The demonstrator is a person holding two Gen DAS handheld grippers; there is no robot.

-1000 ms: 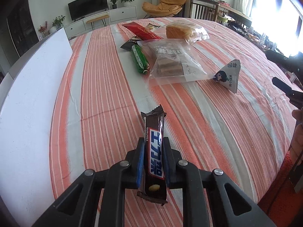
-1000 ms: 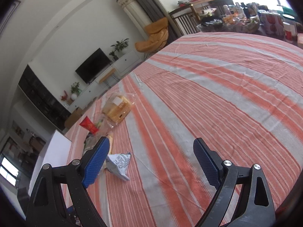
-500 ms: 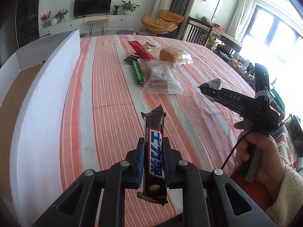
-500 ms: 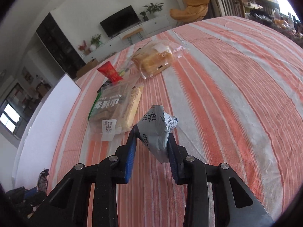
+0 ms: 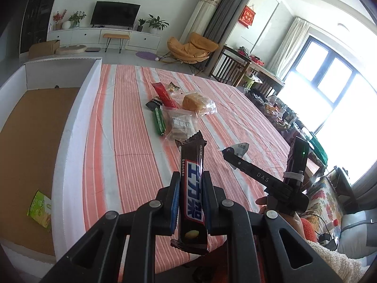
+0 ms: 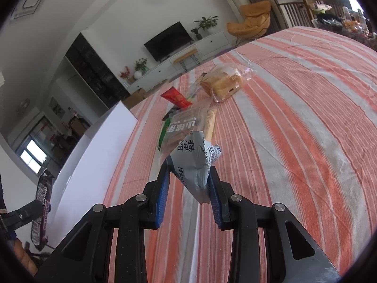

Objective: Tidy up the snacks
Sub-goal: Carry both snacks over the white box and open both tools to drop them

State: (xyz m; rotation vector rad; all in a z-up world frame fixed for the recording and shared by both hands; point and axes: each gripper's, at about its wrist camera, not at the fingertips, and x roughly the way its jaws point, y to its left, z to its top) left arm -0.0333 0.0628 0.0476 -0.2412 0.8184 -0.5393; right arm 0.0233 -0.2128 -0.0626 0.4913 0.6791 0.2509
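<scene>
Holding a bar (image 5: 192, 188) clamped in left hand-held gripper (image 5: 190, 201), silver packet (image 6: 193, 162) clamped in right hand-held gripper (image 6: 188, 188); one green packet (image 5: 40, 206) boxed in box (image 5: 77, 108), five snacks (image 5: 179, 110) left on tabletop (image 5: 127, 141).

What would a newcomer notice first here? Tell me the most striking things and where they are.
The left gripper pinches a dark chocolate bar upright, dead centre in its view. The right gripper clamps a crumpled silver packet above the orange-striped tablecloth. Further back lies a cluster of snacks, and left of the table sits a white box.
</scene>
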